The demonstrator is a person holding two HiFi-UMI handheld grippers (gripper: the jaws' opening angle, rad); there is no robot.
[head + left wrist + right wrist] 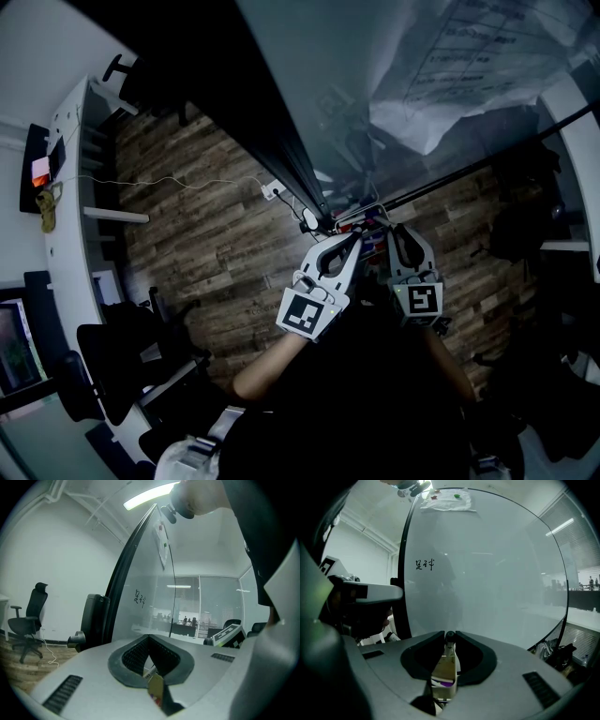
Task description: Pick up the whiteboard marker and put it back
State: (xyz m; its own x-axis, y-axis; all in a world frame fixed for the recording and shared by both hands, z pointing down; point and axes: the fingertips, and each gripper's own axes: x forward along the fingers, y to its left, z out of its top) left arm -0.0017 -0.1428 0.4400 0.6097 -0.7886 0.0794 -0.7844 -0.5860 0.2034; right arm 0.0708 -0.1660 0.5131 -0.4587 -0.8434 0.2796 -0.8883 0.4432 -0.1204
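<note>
My right gripper (pixel 450 637) is shut on the whiteboard marker (pixel 445 667), a pale barrel with a purple mark. Its black tip pokes out past the fingertips towards the whiteboard (pixel 497 573), short of the surface. Black handwriting (pixel 424 565) is on the board at upper left. My left gripper (pixel 149 638) is shut on a small tan and black piece (pixel 156 688) that looks like the marker's cap. In the head view both grippers, left (pixel 352 240) and right (pixel 397 231), sit side by side at the lower edge of the board (pixel 375 75).
A paper sheet (pixel 447 501) hangs at the board's top. The board's black frame (pixel 123 573) rises beside a black cylinder (pixel 93 618). An office chair (pixel 28 620) stands on the wooden floor (pixel 206 234), where a thin cable (pixel 187 181) runs. White shelving (pixel 70 234) is at the left.
</note>
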